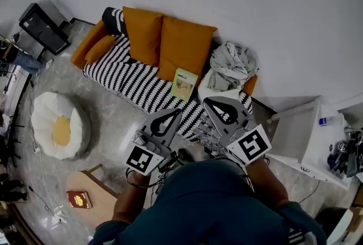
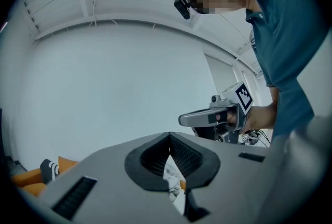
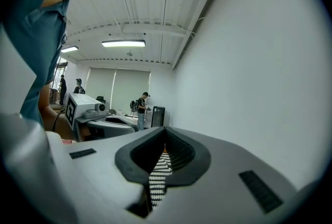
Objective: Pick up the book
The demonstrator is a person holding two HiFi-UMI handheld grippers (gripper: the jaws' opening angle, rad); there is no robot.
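A pale green book lies on the black-and-white striped sofa, leaning against an orange cushion. A red book rests on a small wooden table at lower left. My left gripper and right gripper are held side by side over the sofa's front edge, just short of the green book, and touch nothing. Both are shut and hold nothing. In the left gripper view the left gripper's jaws meet, with the right gripper beside it. The right gripper's jaws also meet.
A crumpled grey cloth sits on the sofa's right end. A white round pouf lies on the floor to the left, and a white cabinet stands to the right. A black box is at the far left. People stand far across the room.
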